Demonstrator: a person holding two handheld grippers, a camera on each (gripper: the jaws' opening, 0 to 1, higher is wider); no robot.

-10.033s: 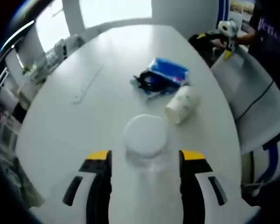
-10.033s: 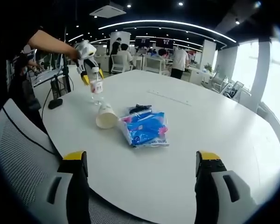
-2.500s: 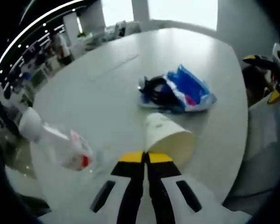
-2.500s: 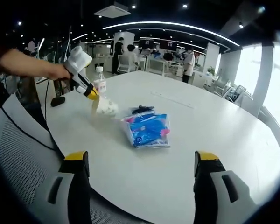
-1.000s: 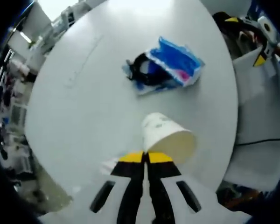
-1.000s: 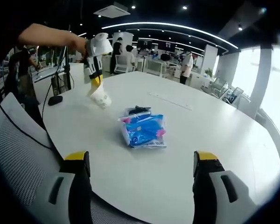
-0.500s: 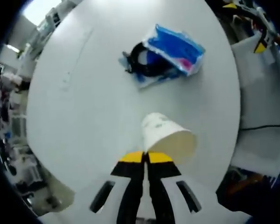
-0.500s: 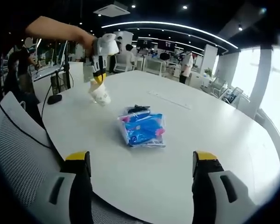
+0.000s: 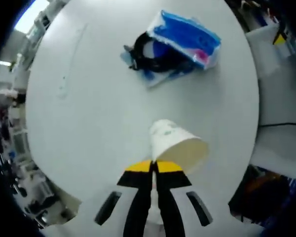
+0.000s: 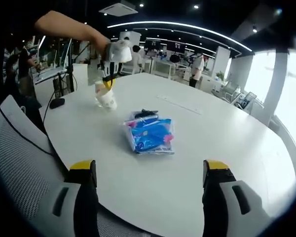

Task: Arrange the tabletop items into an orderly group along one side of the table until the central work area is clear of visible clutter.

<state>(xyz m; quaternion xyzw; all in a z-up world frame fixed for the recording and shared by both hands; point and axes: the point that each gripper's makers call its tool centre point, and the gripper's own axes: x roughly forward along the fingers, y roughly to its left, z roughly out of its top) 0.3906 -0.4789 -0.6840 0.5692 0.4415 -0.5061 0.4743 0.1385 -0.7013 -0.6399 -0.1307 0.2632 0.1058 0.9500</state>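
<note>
Over the last second the left gripper (image 9: 153, 168) has carried the paper cup (image 9: 176, 146) higher above the white round table (image 9: 89, 123); in the left gripper view the tabletop has dropped away and the whole disc now fits below the cup, while the jaws stay pinched together on the cup's rim as before. That reads as a transport in progress: the cup is off the surface and heading for a spot at the table's side. In the right gripper view the cup (image 10: 106, 100) hangs from the left gripper (image 10: 107, 82) over the far left part of the table (image 10: 222, 133), near its edge. Its long axis runs roughly along the jaws' line, mouth toward the gripper and closed base pointing away, down at the table. The blue plastic packet (image 10: 149, 135) with a black cord (image 9: 147, 58) beside it lies near the middle, well apart from the cup, so the centre is not yet cleared. The right gripper (image 10: 146, 185) hovers at the near edge with jaws spread wide, holding nothing.
</note>
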